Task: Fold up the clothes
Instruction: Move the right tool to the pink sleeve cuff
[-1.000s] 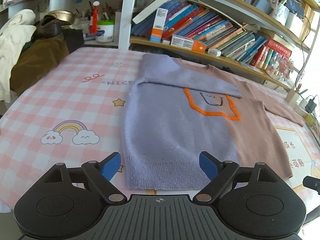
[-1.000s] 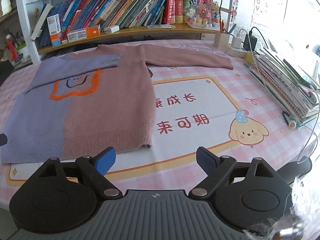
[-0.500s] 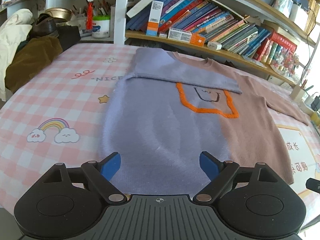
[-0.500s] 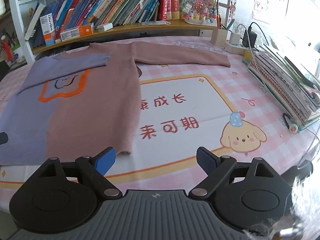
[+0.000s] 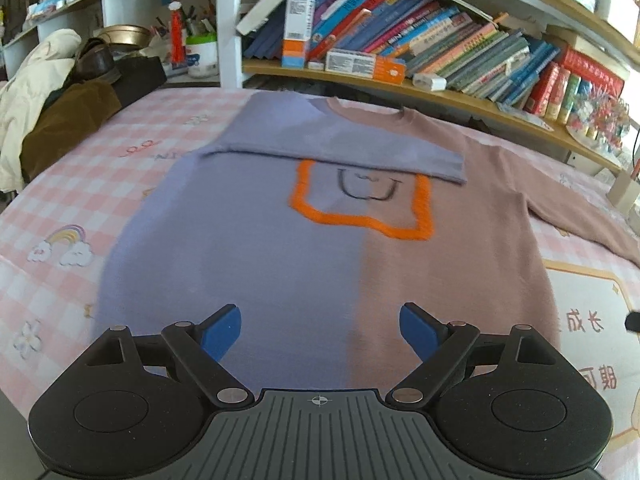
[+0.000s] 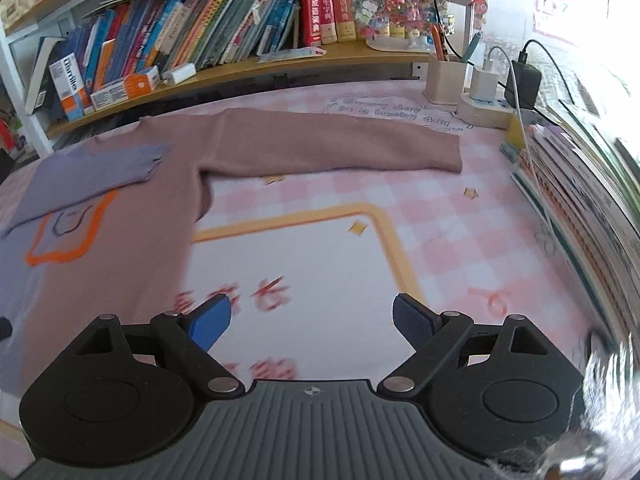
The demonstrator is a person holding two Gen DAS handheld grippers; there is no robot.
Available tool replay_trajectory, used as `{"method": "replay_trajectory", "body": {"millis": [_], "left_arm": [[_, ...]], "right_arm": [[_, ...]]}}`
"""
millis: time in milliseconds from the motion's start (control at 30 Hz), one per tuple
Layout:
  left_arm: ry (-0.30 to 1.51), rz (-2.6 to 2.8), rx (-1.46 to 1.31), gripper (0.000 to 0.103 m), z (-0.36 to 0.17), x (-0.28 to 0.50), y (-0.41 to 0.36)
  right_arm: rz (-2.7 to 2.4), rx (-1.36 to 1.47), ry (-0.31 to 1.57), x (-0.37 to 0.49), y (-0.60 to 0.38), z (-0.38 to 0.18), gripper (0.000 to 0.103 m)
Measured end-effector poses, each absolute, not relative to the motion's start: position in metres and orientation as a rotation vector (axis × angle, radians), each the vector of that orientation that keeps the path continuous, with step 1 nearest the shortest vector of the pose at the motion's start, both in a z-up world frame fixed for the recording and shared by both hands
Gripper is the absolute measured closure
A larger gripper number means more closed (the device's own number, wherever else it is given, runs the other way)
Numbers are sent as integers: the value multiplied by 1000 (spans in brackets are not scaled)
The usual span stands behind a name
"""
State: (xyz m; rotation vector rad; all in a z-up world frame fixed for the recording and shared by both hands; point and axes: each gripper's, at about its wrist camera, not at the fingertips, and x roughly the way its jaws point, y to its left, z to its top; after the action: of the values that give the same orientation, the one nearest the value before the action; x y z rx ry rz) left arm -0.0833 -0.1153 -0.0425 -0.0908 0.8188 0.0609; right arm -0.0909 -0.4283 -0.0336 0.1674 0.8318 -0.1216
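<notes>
Lilac-and-mauve knitted sweater (image 5: 320, 248) lies flat, lilac sleeve (image 5: 332, 148) folded across; left gripper (image 5: 320, 326) and right gripper (image 6: 310, 322) gape empty above it, mauve sleeve (image 6: 340, 144) awaiting folding.

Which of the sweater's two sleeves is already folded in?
The purple sleeve: it lies folded across the sweater's chest, above the orange outline. The pink sleeve is stretched out flat on the tablecloth.
</notes>
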Motion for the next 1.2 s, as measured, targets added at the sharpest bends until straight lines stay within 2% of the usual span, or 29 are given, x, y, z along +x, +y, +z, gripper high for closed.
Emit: {"method": "replay_trajectory", "body": {"millis": [500,1000,1200], "left_arm": [[866,123,-35,14,-37,-91,-164],[910,158,-11,14,-40,-91,-176],[925,197,-11,14,-40,-94,-170]], "right_arm": [[-129,249,771,-15,-547,-41,15],[-155,324,809,24,-586,-62,18],[-138,371,768,43,-588,-66,18]]}}
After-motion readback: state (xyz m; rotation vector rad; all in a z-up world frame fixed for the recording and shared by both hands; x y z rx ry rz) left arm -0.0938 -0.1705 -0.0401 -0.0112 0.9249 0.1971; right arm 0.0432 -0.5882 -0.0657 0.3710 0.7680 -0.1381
